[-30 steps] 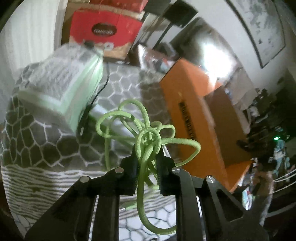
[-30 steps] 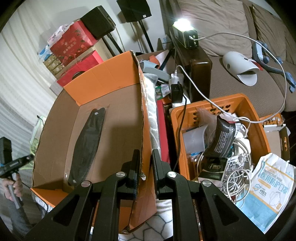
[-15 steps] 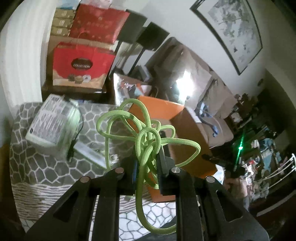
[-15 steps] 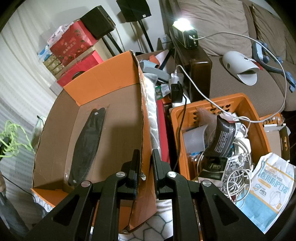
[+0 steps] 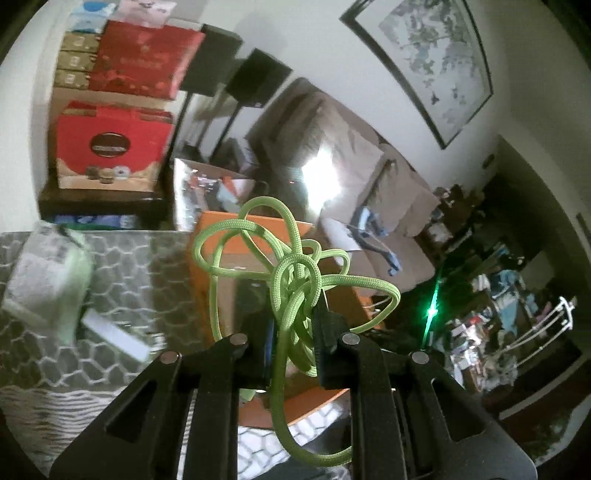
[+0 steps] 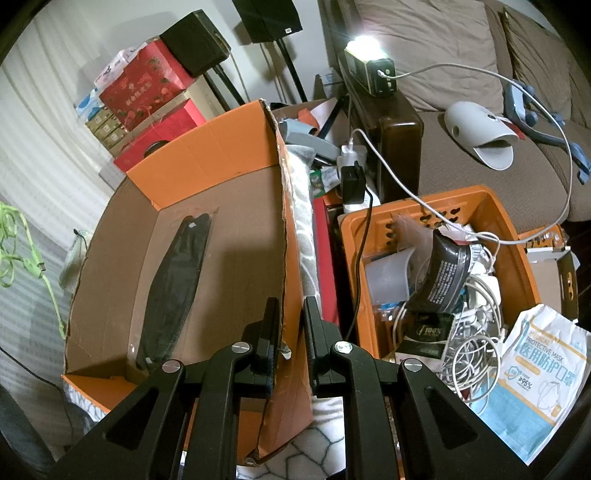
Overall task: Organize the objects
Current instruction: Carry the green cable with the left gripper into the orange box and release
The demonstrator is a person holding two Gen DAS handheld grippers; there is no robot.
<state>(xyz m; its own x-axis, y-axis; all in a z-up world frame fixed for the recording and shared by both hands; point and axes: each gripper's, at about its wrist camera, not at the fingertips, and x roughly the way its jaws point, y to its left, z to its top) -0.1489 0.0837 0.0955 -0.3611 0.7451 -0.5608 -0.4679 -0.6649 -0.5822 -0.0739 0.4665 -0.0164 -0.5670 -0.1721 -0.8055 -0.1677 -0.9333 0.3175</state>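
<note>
— Now, item one: what does the left gripper (image 5: 291, 321) carry?

— One tangled lime-green paracord (image 5: 291, 273), clamped between the jaws. Loops stand above the fingertips; one long loop hangs down between the finger arms. In the right wrist view the same cord (image 6: 14, 247) shows at the far left edge, in the air beside the box.

— Item two: the right gripper (image 6: 290, 321)?

— Jaws clenched on the right-hand wall of the orange cardboard box (image 6: 207, 162), the wall's torn edge running up between the fingers.

— Box contents?

— One black face mask in a clear sleeve (image 6: 173, 284), lying lengthwise on the box floor. Nothing else visible inside.

— Neighbouring lots?

— Just right of the box, an orange plastic crate (image 6: 517, 254) packed with white cables (image 6: 476, 332), a dark pouch (image 6: 443, 273) and small packets. A white-and-blue protective mask packet (image 6: 539, 376) lies at its near corner. A grey honeycomb-patterned cover (image 5: 122, 266) lies under the box, with a blurred pale green pack (image 5: 48, 280) resting on it at the left.

— Background?

— Red gift boxes (image 6: 147, 85), black speakers on stands (image 6: 267, 14), a brown sofa (image 6: 461, 48).
</note>
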